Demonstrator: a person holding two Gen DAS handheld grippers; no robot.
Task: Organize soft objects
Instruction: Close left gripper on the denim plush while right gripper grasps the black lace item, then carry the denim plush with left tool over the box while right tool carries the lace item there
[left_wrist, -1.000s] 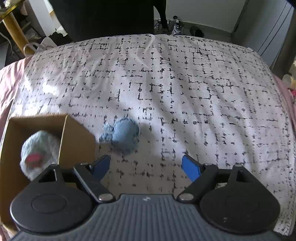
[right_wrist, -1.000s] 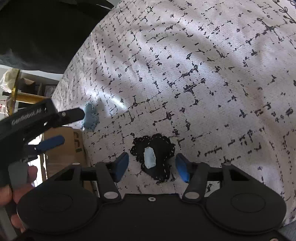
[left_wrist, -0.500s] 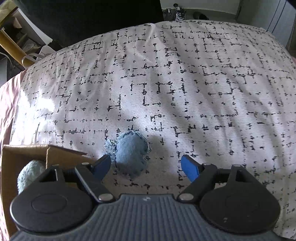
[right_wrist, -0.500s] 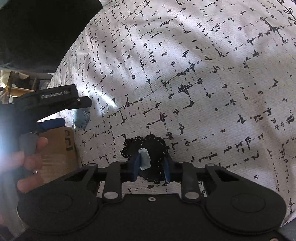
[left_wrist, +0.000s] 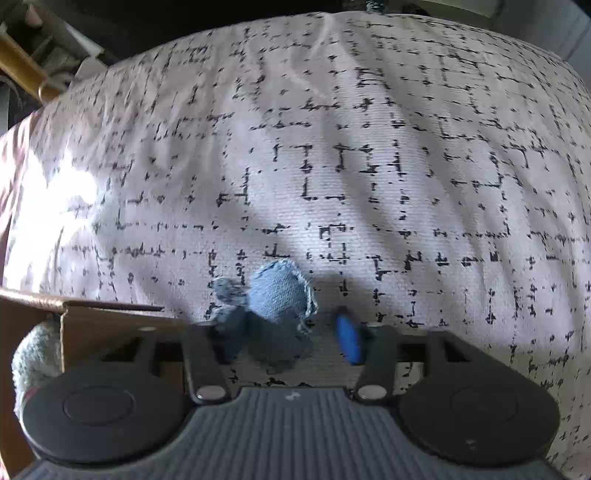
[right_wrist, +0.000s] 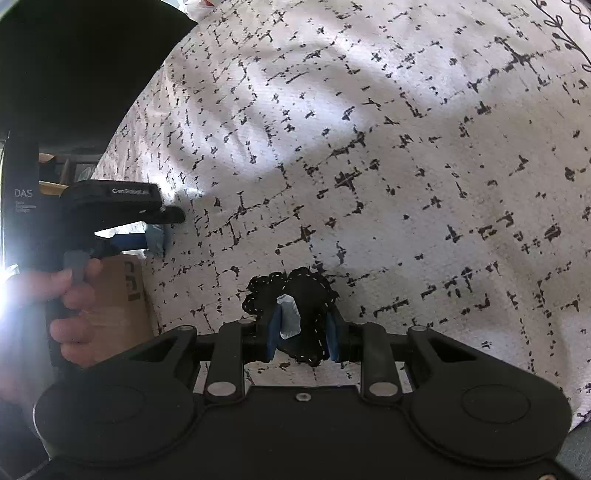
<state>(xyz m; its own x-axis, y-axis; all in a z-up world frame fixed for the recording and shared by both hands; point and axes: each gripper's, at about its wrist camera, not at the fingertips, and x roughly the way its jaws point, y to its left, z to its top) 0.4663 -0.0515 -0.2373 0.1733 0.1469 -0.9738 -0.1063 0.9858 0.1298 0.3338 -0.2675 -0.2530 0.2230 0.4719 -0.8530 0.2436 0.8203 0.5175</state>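
Note:
A blue denim soft toy (left_wrist: 277, 295) lies on the patterned bedspread (left_wrist: 332, 166). My left gripper (left_wrist: 286, 338) is around it, jaws closing but with a gap on the right side; its right pad (left_wrist: 349, 341) is blurred and apart from the toy. The left gripper also shows in the right wrist view (right_wrist: 162, 236) with the denim toy (right_wrist: 157, 240) between its jaws. My right gripper (right_wrist: 301, 336) is shut on a black soft toy with white stitching and a pale tag (right_wrist: 295, 295), which rests on the bedspread (right_wrist: 406, 147).
A cardboard box (left_wrist: 92, 325) stands at the left, right beside the left gripper, with a grey fluffy toy (left_wrist: 35, 354) inside. The box also shows in the right wrist view (right_wrist: 118, 295). A wooden post (left_wrist: 22, 66) stands beyond the bed's far left.
My left gripper has moved forward over the denim toy and its jaws have narrowed around it. My right gripper stays shut on the black toy, which it closed on a second ago.

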